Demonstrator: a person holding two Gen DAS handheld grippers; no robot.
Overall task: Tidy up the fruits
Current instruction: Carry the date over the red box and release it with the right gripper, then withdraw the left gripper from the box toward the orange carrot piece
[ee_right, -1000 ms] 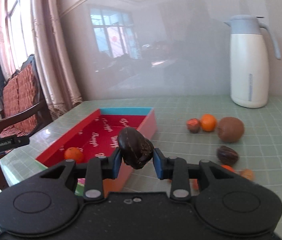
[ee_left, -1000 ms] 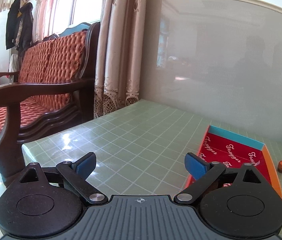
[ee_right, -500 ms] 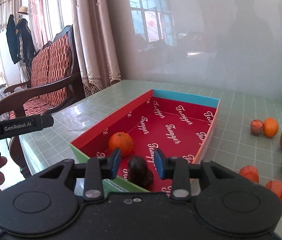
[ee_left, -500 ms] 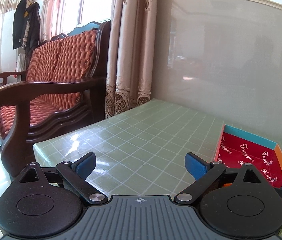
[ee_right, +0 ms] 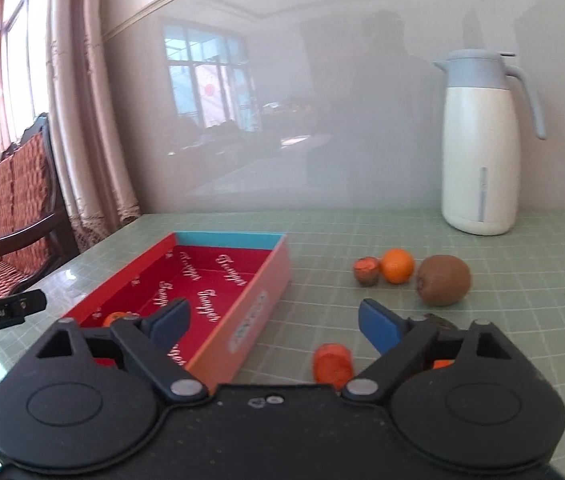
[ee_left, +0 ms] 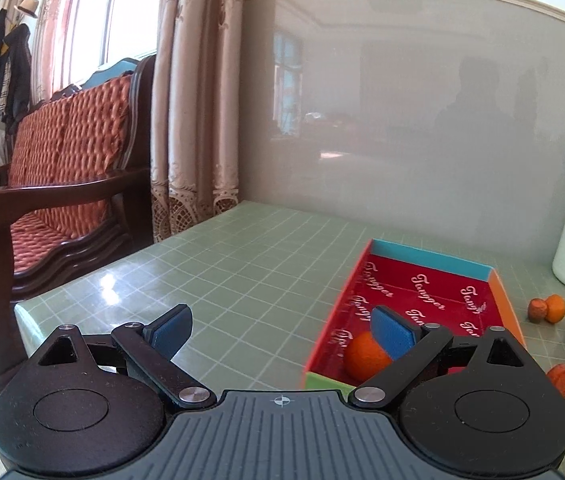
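Two grippers, left (ee_left: 280,330) and right (ee_right: 272,322), gape wide, both empty. One tangerine (ee_left: 366,354) lies in the red box (ee_right: 238,300) (near end). Beyond on the green gridded desk (ee_right: 522,300): one orange (ee_right: 397,265), one kiwi (ee_right: 444,280), then a jug (ee_right: 482,144) by the wall.

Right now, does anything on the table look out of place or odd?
Yes. Only one orange shows in the red box. A kiwi, another orange and several cut-looking orange pieces lie loose on the table.
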